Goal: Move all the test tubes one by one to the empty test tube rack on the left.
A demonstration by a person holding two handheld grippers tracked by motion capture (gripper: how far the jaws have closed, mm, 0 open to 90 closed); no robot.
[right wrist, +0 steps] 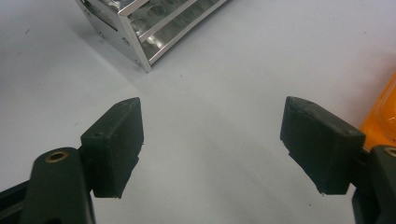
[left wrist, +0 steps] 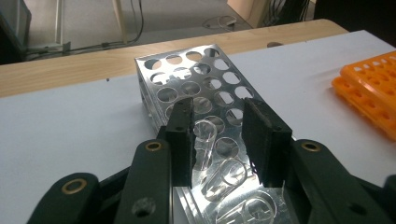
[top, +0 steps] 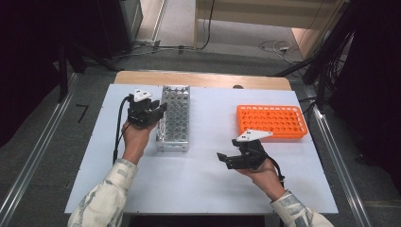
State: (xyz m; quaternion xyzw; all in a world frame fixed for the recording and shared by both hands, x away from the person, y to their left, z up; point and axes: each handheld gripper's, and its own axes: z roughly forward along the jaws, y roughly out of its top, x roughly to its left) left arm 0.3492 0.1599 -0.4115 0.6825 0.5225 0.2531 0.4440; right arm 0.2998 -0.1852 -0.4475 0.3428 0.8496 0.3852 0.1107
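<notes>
Left gripper view: left gripper (left wrist: 217,140) jaws parted around a clear plastic test tube (left wrist: 204,144) seated in the shiny metal tube rack (left wrist: 187,88).
Left pad beside tube, right pad apart; right gripper (right wrist: 212,144) jaws wide over the white bench (right wrist: 224,84), orange plastic rack (top: 272,121) at two o'clock.

Left gripper (left wrist: 217,140) stands with jaws slightly parted; right gripper (right wrist: 212,149) hovers with jaws spread wide

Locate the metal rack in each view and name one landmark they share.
High view: metal rack left of centre, beside the left gripper.
Left gripper view: centre, under the jaws.
Right gripper view: top, left of centre.
Shared landmark: orange rack.
</notes>
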